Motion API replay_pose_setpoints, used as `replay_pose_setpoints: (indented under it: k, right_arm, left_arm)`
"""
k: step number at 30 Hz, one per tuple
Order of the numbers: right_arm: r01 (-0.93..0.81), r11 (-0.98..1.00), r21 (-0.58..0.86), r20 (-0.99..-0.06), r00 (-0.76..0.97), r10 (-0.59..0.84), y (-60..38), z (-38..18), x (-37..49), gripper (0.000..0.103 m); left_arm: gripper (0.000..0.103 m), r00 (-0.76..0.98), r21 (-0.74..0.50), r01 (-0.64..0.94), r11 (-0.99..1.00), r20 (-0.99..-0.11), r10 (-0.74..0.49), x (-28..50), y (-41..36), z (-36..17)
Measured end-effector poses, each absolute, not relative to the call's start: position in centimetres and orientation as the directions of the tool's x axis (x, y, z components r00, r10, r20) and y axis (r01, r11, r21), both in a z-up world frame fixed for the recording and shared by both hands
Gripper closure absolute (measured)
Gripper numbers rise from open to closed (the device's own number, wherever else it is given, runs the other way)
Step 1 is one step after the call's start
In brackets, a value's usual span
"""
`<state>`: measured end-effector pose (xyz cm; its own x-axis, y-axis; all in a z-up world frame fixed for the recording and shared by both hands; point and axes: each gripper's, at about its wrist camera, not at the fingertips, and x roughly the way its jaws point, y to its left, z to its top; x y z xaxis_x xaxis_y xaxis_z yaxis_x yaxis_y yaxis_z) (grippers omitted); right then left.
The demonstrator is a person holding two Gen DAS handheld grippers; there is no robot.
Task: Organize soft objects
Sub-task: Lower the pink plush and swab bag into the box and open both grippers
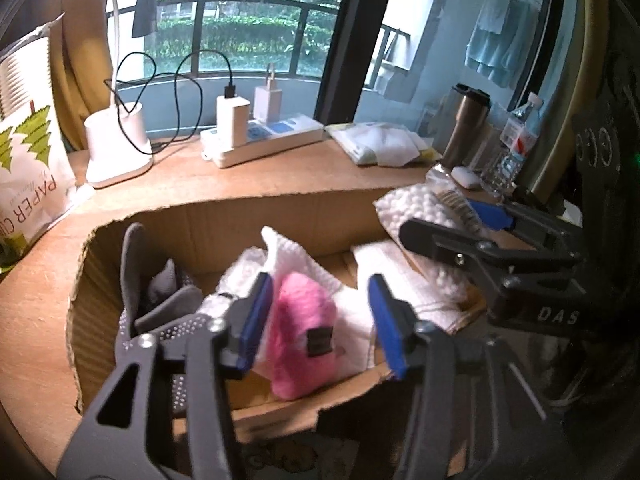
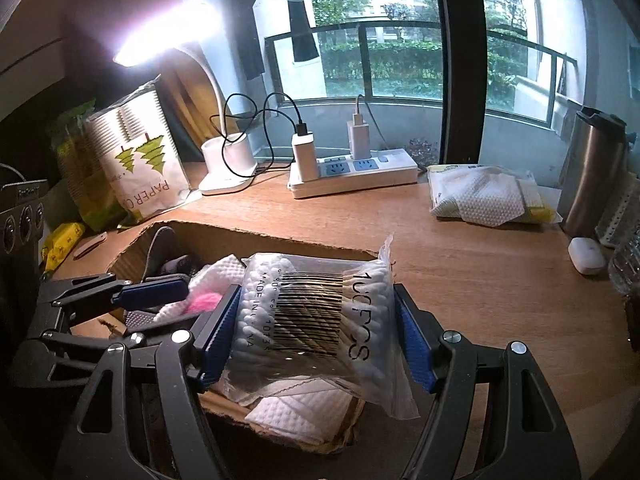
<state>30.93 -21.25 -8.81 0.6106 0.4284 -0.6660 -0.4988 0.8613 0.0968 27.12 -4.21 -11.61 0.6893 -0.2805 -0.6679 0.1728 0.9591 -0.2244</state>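
The right gripper [image 2: 316,328] is clamping a cotton-swab bag [image 2: 316,316] reading "100PCS" and "MADE IN" above the cardboard box [image 1: 248,216]. The left gripper [image 1: 320,320] is hanging part-open around, not pressing, a pink fluffy item [image 1: 300,328] lying inside.

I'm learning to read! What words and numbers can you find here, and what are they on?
"PAPER C", cut off: the white bag with green trees.
"MADE IN", rest partly hidden: the bag of cotton swabs.
"100PCS", partly creased: same bag.
"DAS": the right gripper.
Barcode digits, the water bottle label, the small line on the white bag: too small or blurred.
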Motion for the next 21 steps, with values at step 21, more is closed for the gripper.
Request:
replay_pose_setpoints:
  k: [21]
  right_arm:
    - [-0.481,0.875,0.046,-0.625,0.669,0.401,-21.0,-6.2,27.2,0.014]
  left_arm:
    - [0.028,0.745,-0.218,0.158,0.963,-0.613,-0.261,23.1,-3.1,-8.9]
